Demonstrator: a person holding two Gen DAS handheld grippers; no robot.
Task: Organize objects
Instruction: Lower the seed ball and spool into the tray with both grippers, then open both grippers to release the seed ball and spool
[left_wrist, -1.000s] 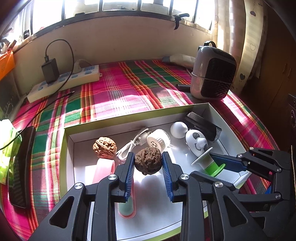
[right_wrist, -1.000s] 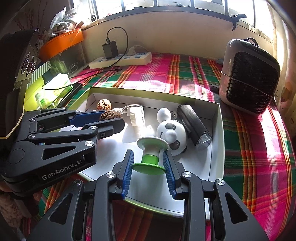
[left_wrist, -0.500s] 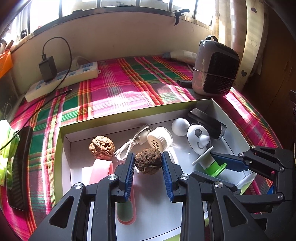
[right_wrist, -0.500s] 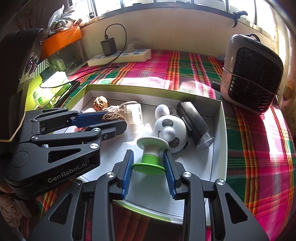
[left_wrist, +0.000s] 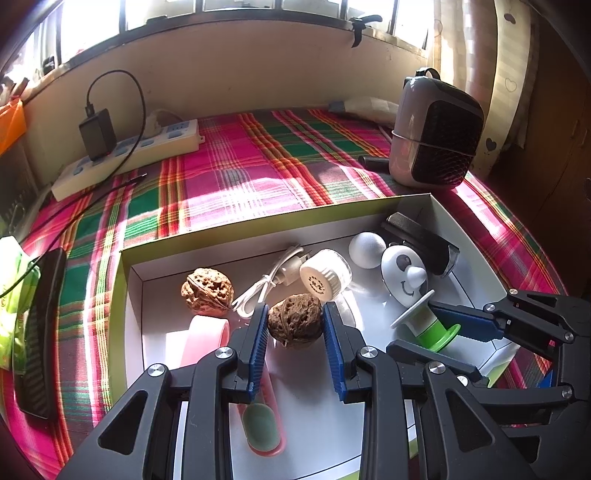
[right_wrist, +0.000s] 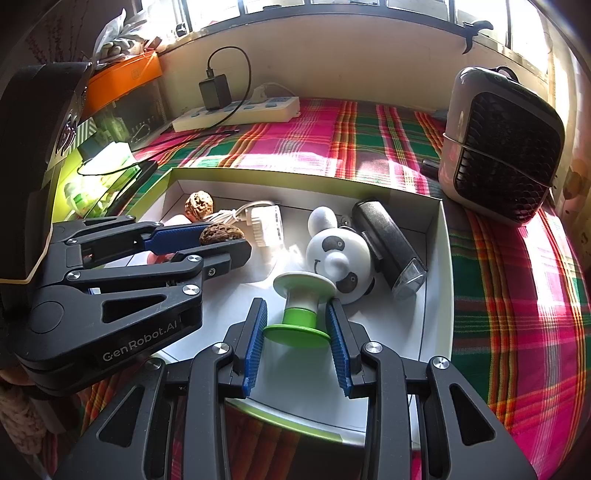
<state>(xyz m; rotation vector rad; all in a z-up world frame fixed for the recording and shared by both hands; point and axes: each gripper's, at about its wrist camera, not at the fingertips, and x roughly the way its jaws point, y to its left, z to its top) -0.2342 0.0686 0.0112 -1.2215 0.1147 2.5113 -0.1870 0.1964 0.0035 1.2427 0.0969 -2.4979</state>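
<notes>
My left gripper (left_wrist: 295, 326) is shut on a dark brown walnut (left_wrist: 294, 320), gripped between its blue pads over the near middle of a white tray with a green rim (left_wrist: 258, 225). In the right wrist view that walnut (right_wrist: 221, 233) shows between the left fingers. My right gripper (right_wrist: 297, 326) is shut on a spool (right_wrist: 301, 314) with a green flange and a white flange. Its pads press on the green flange, and the spool tilts toward a panda toy (right_wrist: 340, 258). The spool (left_wrist: 424, 325) also appears at the right of the left wrist view.
Inside the tray lie a second walnut (left_wrist: 207, 291), a pink tape roll (left_wrist: 203, 336), a white charger with cable (left_wrist: 325, 273), a black lamp (left_wrist: 424, 240) and a pink tube (left_wrist: 262, 424). On the plaid cloth stand a heater (left_wrist: 436, 144) and a power strip (left_wrist: 129, 158).
</notes>
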